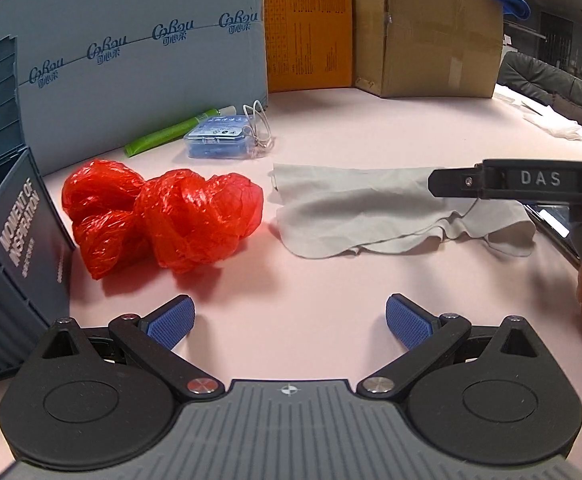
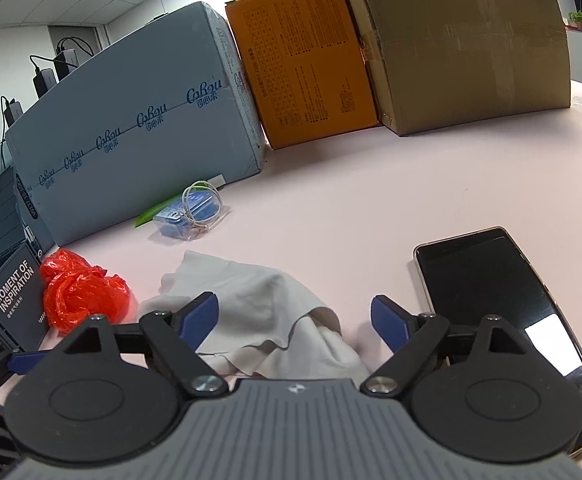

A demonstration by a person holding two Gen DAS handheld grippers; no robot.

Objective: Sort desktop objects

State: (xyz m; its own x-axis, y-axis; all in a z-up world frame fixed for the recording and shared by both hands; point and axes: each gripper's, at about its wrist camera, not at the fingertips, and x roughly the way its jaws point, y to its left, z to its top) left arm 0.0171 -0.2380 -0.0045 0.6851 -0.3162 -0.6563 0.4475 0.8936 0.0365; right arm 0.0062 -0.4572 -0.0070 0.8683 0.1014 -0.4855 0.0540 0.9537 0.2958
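We hold the left claw (image 1: 289, 322) wide, empty | right claw (image 2: 293, 318) wide, cloth (image 2: 251, 300) loose between its pads | red bag (image 1: 159, 216) beside bin (image 1: 15, 240) at desk's left edge, phone (image 2: 499, 312) right | sorting looks barely begun; everything's still out.

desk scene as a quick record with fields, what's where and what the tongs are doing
left tongs: open, empty, over bare pink desk
right tongs: open, grey cloth lying between the fingers, not gripped
red plastic bag: crumpled, beside dark blue storage box
phone: flat, screen up, right of cloth
blue clear case: near back boxes, green tube behind it
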